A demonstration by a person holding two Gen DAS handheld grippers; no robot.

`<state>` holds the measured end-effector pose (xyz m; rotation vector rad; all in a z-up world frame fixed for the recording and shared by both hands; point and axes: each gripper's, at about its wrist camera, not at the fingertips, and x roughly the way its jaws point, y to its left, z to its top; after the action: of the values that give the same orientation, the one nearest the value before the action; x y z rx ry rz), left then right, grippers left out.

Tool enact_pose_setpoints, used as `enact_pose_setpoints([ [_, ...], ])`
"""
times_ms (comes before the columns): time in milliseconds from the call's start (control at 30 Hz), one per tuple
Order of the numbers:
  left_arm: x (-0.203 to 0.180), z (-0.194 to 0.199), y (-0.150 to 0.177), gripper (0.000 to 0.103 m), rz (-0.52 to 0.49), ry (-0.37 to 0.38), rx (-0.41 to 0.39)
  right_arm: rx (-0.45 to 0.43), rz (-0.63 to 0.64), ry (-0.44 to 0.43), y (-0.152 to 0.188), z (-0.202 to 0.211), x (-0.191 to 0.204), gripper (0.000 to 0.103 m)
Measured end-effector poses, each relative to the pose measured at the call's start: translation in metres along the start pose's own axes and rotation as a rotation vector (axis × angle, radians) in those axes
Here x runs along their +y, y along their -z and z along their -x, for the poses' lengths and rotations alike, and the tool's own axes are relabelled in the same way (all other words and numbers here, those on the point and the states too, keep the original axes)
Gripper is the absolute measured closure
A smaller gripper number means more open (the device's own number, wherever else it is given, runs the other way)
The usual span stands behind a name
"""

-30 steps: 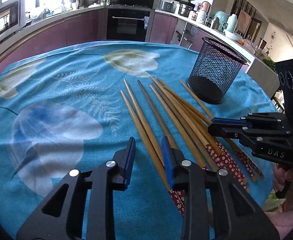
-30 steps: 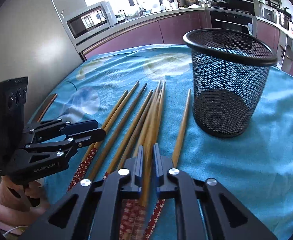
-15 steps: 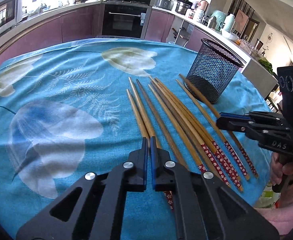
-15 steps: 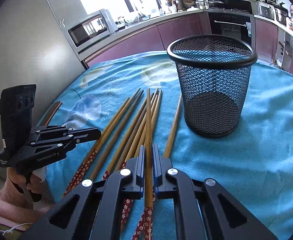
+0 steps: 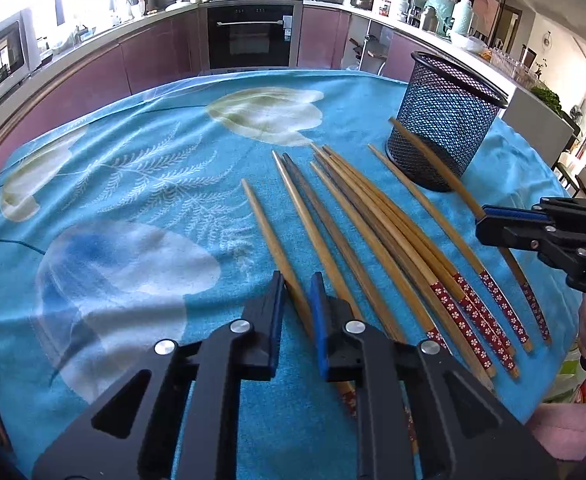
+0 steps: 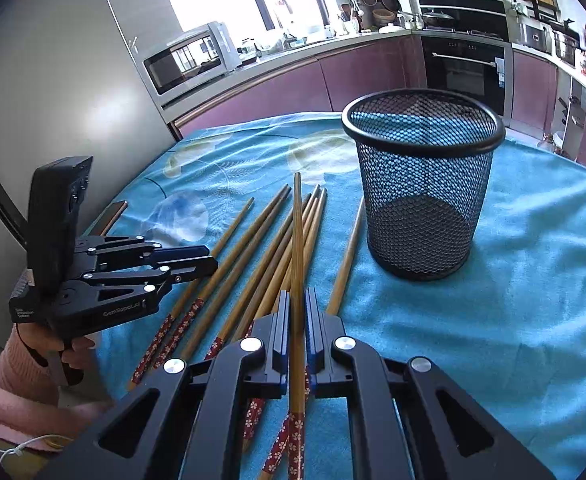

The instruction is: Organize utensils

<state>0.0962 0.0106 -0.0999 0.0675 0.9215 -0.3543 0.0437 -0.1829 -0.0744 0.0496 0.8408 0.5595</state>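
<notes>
Several wooden chopsticks (image 5: 377,236) with red flowered ends lie side by side on the blue tablecloth (image 5: 141,184); they also show in the right wrist view (image 6: 253,256). A black mesh cup (image 5: 443,120) stands upright behind them, empty in the right wrist view (image 6: 423,184). My right gripper (image 6: 297,300) is shut on one chopstick (image 6: 297,240) and holds it lifted, tip toward the cup; it also shows in the left wrist view (image 5: 489,224). My left gripper (image 5: 295,292) is slightly open around the leftmost chopstick (image 5: 269,236), which lies on the cloth.
The table's near edge runs just behind the chopsticks' red ends. Kitchen counters, an oven (image 5: 251,38) and a microwave (image 6: 189,60) ring the room. A wooden chair back (image 6: 109,216) shows at the table's left side.
The right gripper has lifted its chopstick clear of the others. The left gripper shut half a second ago and has now parted slightly around the leftmost chopstick.
</notes>
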Motion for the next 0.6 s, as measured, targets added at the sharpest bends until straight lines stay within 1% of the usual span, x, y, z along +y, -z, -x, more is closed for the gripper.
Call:
enact_pose_setpoints([
  [100,0.003,0.002,0.000,0.095,0.028,0.002,-0.006,-0.030,0.018,-0.013,-0.003,0.011,0.002,0.097],
  [233,0.006,0.014,0.000,0.095,0.049,0.026,-0.038,-0.101,0.036,-0.026,-0.013,0.032,0.006,0.097],
  [300,0.006,0.025,-0.003,0.095,0.051,0.055,-0.057,-0.137,0.043,-0.030,-0.018,0.042,0.005,0.097],
  [367,0.004,0.037,-0.007,0.095,0.039,0.072,-0.084,-0.146,0.050,-0.033,-0.022,0.047,0.004,0.097],
  [433,0.000,0.048,-0.010,0.095,0.030,0.094,-0.106,-0.094,0.064,-0.021,-0.024,0.038,0.004,0.093],
  [467,-0.001,0.052,-0.012,0.095,0.028,0.107,-0.113,-0.077,0.078,-0.008,-0.023,0.033,0.004,0.088],
  [500,-0.003,0.055,-0.014,0.095,0.024,0.113,-0.121,-0.049,0.097,0.009,-0.022,0.025,0.006,0.085],
  [600,-0.009,0.064,-0.017,0.095,0.019,0.138,-0.141,0.047,0.125,0.029,-0.016,-0.003,0.008,0.084],
])
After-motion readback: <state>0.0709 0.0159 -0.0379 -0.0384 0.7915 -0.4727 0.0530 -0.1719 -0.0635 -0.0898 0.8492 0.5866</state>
